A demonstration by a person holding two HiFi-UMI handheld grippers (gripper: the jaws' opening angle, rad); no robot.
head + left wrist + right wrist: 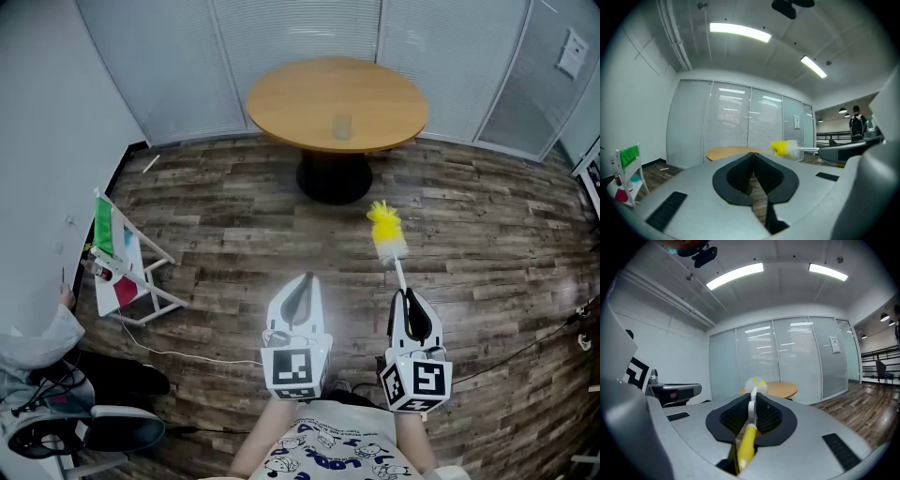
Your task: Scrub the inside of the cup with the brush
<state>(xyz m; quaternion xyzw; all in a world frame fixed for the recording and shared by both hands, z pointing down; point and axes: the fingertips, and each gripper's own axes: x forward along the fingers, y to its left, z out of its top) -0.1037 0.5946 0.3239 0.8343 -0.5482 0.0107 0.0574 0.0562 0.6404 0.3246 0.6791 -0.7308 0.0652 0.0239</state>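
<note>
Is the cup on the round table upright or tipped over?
Upright: the cup stands on its base near the middle of the round table. Whether it holds anything, cannot tell.

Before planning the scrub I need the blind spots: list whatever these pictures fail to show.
- Clear glass cup: head view, too small and see-through to tell its contents.
- Same cup, right gripper view: not visible; the head of the yellow-and-white bristle brush covers part of the round wooden table.
- Brush's yellow handle: head view, hidden inside the right gripper.

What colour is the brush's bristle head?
Brush: yellow tip, white below; clearest in head view.
</note>
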